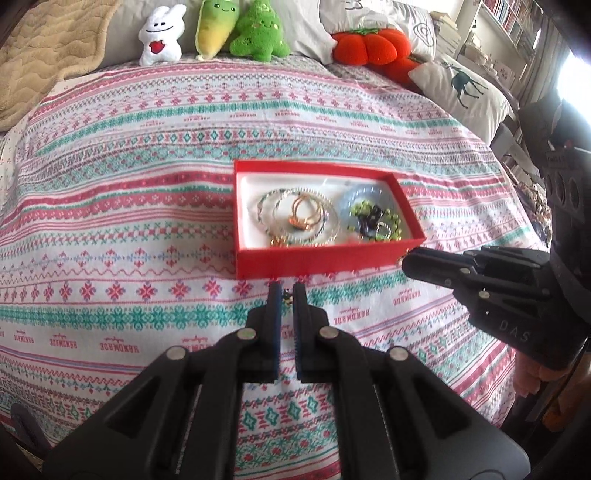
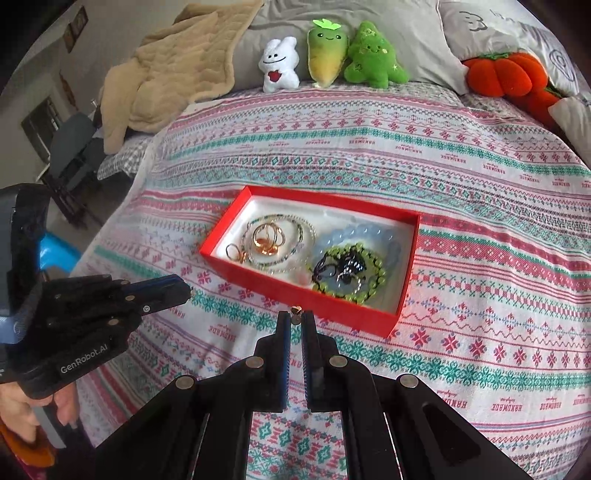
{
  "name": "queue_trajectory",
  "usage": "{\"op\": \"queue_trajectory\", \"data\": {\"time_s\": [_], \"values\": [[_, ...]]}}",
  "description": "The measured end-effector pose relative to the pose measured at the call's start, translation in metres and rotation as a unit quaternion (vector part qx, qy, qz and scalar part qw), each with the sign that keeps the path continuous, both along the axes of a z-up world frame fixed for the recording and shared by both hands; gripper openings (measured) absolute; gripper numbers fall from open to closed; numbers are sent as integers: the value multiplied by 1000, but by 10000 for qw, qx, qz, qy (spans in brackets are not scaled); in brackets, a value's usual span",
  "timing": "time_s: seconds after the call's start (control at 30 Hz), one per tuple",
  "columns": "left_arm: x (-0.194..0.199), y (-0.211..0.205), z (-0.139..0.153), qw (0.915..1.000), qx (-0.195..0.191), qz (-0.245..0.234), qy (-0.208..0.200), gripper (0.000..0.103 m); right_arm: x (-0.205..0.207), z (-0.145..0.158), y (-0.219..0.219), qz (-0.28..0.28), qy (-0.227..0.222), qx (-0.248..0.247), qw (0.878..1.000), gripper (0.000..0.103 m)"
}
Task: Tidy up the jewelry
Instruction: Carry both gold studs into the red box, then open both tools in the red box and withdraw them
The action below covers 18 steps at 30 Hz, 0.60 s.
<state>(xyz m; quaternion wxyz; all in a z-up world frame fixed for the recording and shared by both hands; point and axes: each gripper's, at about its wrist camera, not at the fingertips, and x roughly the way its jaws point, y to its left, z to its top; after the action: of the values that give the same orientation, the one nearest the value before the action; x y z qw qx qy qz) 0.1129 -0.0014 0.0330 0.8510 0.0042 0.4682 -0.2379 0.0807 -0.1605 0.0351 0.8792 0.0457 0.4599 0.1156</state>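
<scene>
A red jewelry box [image 1: 314, 260] [image 2: 295, 295] lies open on the patterned bedspread. It holds beaded bracelets and gold rings [image 1: 299, 218] [image 2: 267, 240] on one side, and a green bead bracelet with dark pieces [image 1: 373, 219] [image 2: 347, 271] on the other. My left gripper [image 1: 287, 293] [image 2: 192, 291] is shut on a small earring [image 1: 286, 295] just in front of the box. My right gripper [image 2: 295, 317] [image 1: 404, 260] is shut on a small gold earring [image 2: 295, 311] near the box's front corner.
The bedspread [image 1: 147, 221] covers the bed. Plush toys [image 1: 162, 35] [image 2: 325, 51], an orange pumpkin cushion [image 1: 373, 46] and pillows line the far edge. A beige blanket [image 2: 173, 70] lies at the back left. A chair [image 2: 74, 155] stands beside the bed.
</scene>
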Motion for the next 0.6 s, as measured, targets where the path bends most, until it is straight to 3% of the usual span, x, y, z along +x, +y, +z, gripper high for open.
{"op": "queue_trajectory", "data": {"time_s": [0.6], "values": [[46,-16,-3,9965,-552,609,-133,9,28,1,-33,-540,-35,265,9982,5]]}}
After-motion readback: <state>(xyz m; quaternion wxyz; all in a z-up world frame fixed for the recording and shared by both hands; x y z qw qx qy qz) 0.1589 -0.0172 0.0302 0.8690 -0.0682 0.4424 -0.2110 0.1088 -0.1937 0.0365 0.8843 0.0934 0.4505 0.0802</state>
